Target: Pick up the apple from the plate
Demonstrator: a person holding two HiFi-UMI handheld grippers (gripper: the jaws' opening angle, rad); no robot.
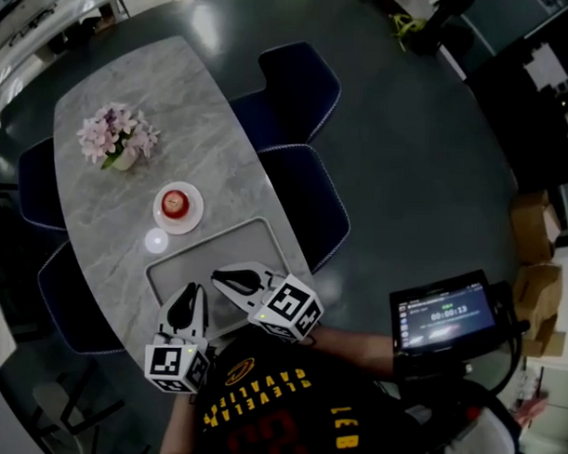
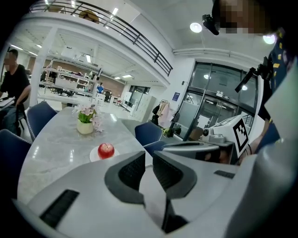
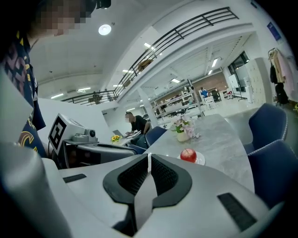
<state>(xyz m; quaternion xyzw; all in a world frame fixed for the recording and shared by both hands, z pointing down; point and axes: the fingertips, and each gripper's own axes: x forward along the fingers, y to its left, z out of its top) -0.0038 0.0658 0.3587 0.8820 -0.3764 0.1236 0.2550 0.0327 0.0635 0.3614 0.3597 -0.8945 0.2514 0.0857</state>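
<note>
A red apple (image 1: 175, 204) sits on a small white plate (image 1: 190, 218) in the middle of the grey marble table (image 1: 98, 215). Both gripper views show the apple (image 2: 106, 150) (image 3: 188, 155) well ahead of the jaws. My left gripper (image 1: 187, 298) hovers over the near end of the table with its jaws a narrow gap apart and nothing between them (image 2: 149, 163). Beside it, my right gripper (image 1: 219, 277) is shut and empty, its pads meeting (image 3: 149, 158). Both are well short of the plate.
A vase of pink flowers (image 1: 118, 137) stands beyond the plate. A grey tray (image 1: 251, 241) lies under the grippers. Navy chairs (image 1: 299, 189) line both table sides. A screen (image 1: 444, 316) and cardboard boxes (image 1: 535, 226) are on the right. A person (image 3: 136, 123) sits far off.
</note>
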